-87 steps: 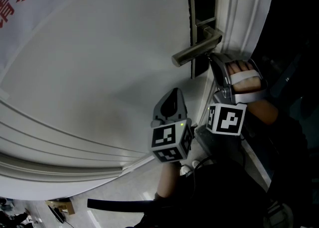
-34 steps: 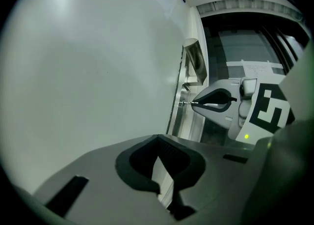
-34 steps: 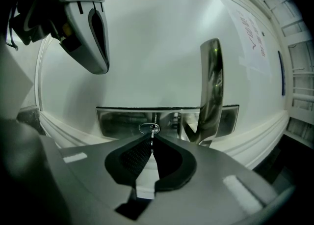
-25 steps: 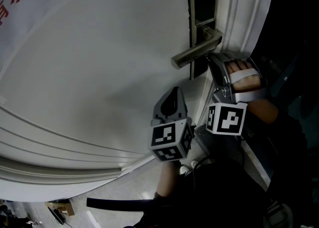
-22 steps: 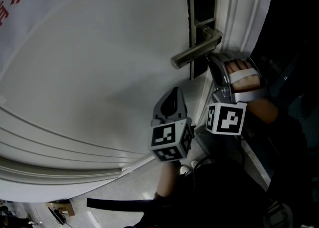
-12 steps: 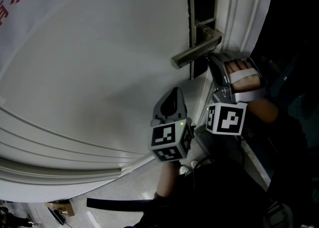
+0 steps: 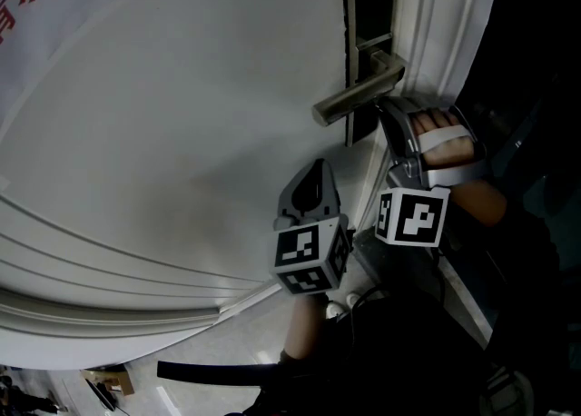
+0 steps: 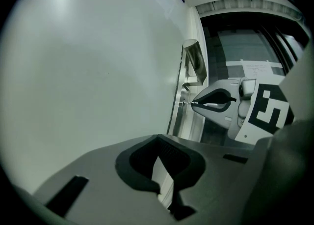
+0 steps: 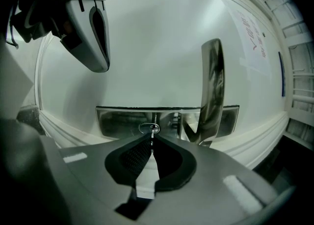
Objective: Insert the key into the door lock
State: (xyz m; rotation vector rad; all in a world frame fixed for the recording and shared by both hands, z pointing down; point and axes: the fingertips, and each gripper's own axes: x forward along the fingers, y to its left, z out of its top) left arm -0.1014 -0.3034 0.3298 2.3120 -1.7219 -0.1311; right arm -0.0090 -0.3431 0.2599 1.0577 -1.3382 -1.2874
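The left gripper (image 7: pixel 317 167) is held low before the door (image 7: pixel 182 114), jaws together on nothing, apparently kept aside so the lock is left unobstructed. The right gripper (image 9: pixel 152 144), carried by a hand (image 7: pixel 447 145) below the lever handle (image 9: pixel 212 91), is aimed squarely at the lock plate (image 9: pixel 122 119). Its jaws are clamped on the key (image 9: pixel 152 134) – the tip is set at the keyhole (image 9: pixel 147 128), depth unclear.

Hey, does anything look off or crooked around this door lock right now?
Nothing stands out. The lock plate sits straight on the door, its handle looks intact, and the right tongs hold the key in line with the keyhole. The left tongs are shut and empty.
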